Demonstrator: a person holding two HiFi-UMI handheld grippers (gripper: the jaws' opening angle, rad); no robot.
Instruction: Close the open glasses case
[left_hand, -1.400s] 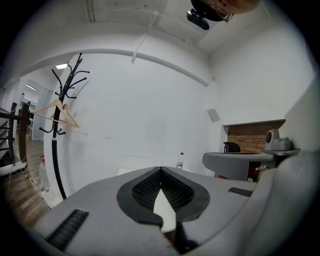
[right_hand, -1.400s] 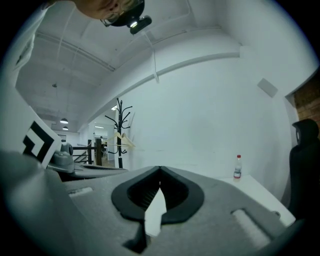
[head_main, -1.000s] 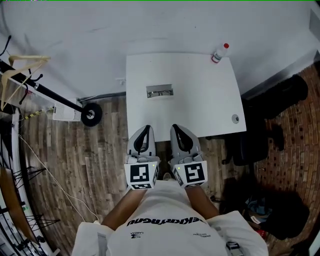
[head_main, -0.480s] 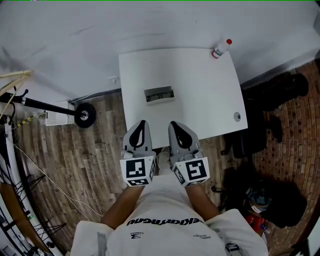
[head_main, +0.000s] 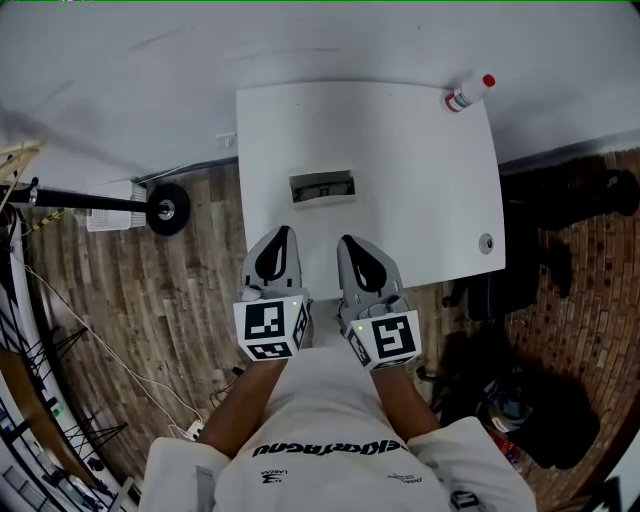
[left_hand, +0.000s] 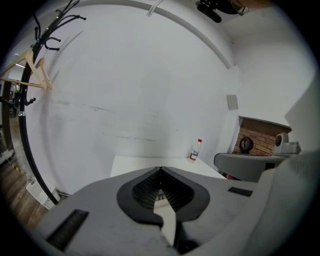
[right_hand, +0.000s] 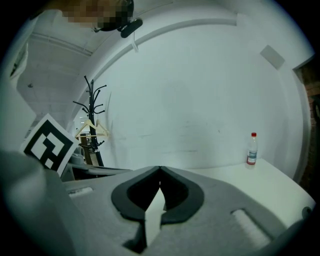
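A white wall is backing a small white worktop (head_main: 420, 180), which is standing on a plank floor. A black wheel on a dark bar (head_main: 166, 213) is lying off to the left of the jaws.

The open glasses case (head_main: 322, 187) is lying on the worktop ahead of both pairs of jaws, roughly on the line between them and well apart from their tips. It is showing a grey shell with something dark inside. The picture is too small to tell which edge is carrying the hinge.

A clear bottle with a red cap (head_main: 468, 93) is standing far ahead and to the right of the jaws, at the worktop's far corner.

The left gripper (left_hand: 160, 169) and the right gripper (right_hand: 160, 168) are hovering side by side over the near edge of the worktop. On each, the jaws are pressed together at the tips with nothing between them.

The case is probably light, with a stiff shell and a sprung hinge, so a one-sided push would likely send it skating across the smooth worktop. One pair of jaws could be bracing the base's long wall while the other is pressing the lid's free edge over. The push should be gentle, since the glasses inside would be fragile if a temple is sticking up.
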